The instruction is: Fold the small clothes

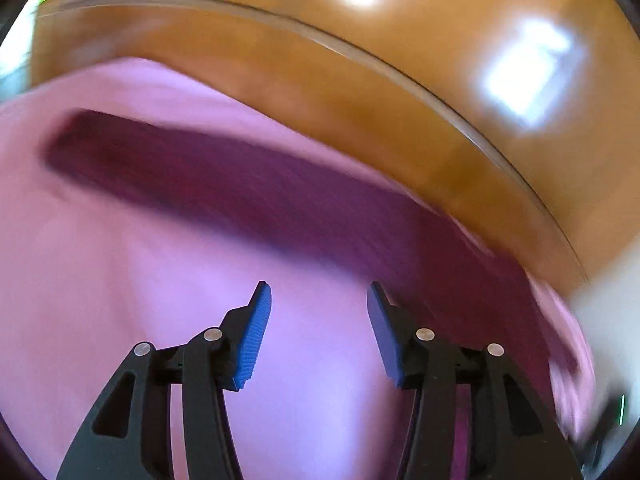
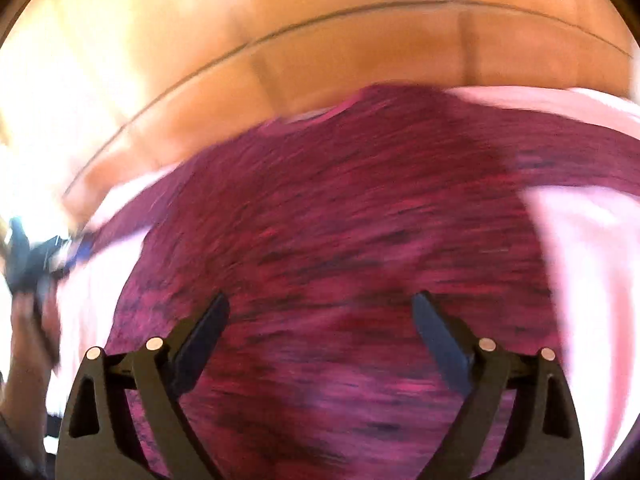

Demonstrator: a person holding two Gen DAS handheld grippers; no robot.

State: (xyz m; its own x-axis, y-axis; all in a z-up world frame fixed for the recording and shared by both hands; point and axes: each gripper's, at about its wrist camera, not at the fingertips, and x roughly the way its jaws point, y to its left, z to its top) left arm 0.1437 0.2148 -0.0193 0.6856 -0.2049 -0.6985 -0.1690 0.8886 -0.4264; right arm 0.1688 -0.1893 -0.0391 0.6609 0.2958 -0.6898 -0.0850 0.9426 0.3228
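Both views are smearing with motion blur. A pink cloth [image 1: 120, 280] is covering the wooden table [image 1: 400, 80], and a maroon garment [image 2: 340, 240] is lying on it, crossing the left view as a dark band. Left gripper [image 1: 319, 292] is hanging over pink cloth, jaws apart, holding nothing. Right gripper [image 2: 322, 304] is hanging over the maroon garment, jaws wide, empty. A dark blurred shape [image 2: 28, 260] is showing at the right view's left edge; cannot tell what.

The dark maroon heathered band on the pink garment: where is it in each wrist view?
Left wrist: the dark maroon heathered band runs diagonally from upper left to lower right.
Right wrist: it fills the centre.
Shared landmark: the orange-brown wooden table beyond the pink cloth.
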